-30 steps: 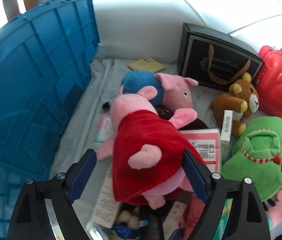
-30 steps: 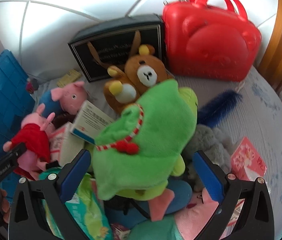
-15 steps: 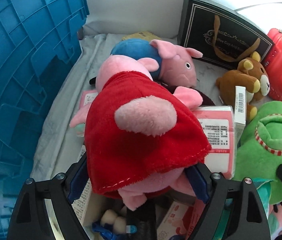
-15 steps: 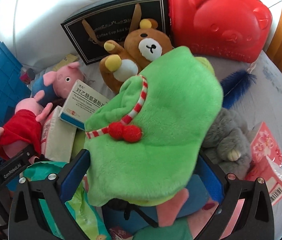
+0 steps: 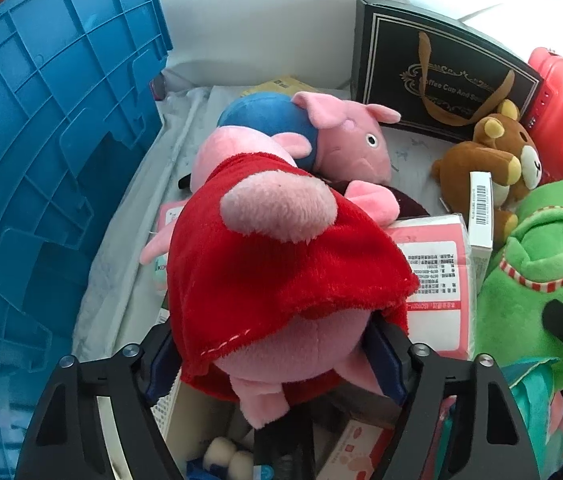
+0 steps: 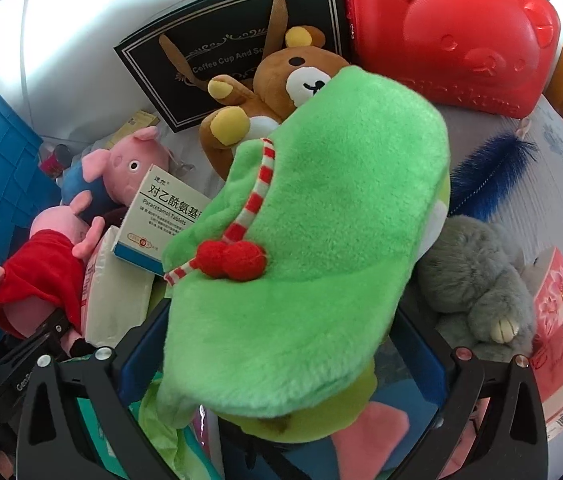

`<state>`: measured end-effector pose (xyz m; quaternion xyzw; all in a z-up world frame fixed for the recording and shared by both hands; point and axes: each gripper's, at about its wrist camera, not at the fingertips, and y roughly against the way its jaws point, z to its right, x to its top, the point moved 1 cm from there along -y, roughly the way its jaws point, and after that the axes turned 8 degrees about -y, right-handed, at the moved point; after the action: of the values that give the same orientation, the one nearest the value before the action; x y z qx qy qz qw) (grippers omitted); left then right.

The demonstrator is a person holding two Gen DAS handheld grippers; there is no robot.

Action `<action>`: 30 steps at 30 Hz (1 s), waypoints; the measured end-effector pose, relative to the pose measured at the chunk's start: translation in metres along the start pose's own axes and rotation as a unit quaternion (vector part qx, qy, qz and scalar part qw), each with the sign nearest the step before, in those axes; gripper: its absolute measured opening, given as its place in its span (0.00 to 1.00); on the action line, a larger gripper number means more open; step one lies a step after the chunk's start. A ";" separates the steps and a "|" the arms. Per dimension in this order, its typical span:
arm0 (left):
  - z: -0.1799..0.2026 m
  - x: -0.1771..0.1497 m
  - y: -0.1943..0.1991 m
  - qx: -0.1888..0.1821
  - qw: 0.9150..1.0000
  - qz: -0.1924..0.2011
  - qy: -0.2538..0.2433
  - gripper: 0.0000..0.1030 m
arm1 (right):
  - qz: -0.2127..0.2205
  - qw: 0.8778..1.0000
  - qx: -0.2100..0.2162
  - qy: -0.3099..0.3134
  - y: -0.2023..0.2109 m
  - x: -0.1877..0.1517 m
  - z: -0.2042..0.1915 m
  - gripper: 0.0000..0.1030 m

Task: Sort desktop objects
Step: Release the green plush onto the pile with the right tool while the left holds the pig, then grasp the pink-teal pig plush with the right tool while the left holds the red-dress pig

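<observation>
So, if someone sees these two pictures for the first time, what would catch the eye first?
In the left wrist view, the pink pig plush in a red dress fills the middle, lying between the left gripper as its jaws close. In the right wrist view, the green plush with a red-and-white cord covers the centre, between the right gripper fingers. Behind stands the red bear-shaped case.
</observation>
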<state>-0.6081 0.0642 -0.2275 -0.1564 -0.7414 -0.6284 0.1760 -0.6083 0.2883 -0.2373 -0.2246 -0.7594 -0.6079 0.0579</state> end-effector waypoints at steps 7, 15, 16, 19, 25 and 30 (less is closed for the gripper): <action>-0.002 -0.001 0.010 -0.002 1.000 0.018 -0.005 0.63 | 0.031 0.999 -0.014 0.039 -0.001 -0.005 -0.011 0.98; -0.006 0.001 0.046 -0.010 0.998 0.061 -0.005 0.60 | 0.078 0.994 -0.025 0.070 0.034 -0.006 -0.019 0.70; -0.006 0.001 0.052 -0.010 0.998 0.068 -0.007 0.60 | 0.080 0.994 -0.024 0.068 0.039 -0.005 -0.018 0.69; -0.005 -0.002 0.070 -0.009 0.996 0.087 -0.011 0.59 | 0.090 0.994 -0.019 0.057 0.056 -0.006 -0.013 0.69; 0.003 -0.015 0.106 -0.026 0.993 0.115 -0.024 0.59 | 0.093 0.995 -0.024 0.024 0.089 -0.022 0.009 0.69; 0.019 -0.035 0.136 -0.056 0.988 0.137 -0.050 0.59 | 0.093 0.995 -0.047 -0.007 0.113 -0.051 0.037 0.69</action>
<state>-0.5161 0.1044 -0.1268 -0.2970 -0.6843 -0.6305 0.2144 -0.5089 0.3280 -0.1638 -0.3008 -0.7061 -0.6335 0.0980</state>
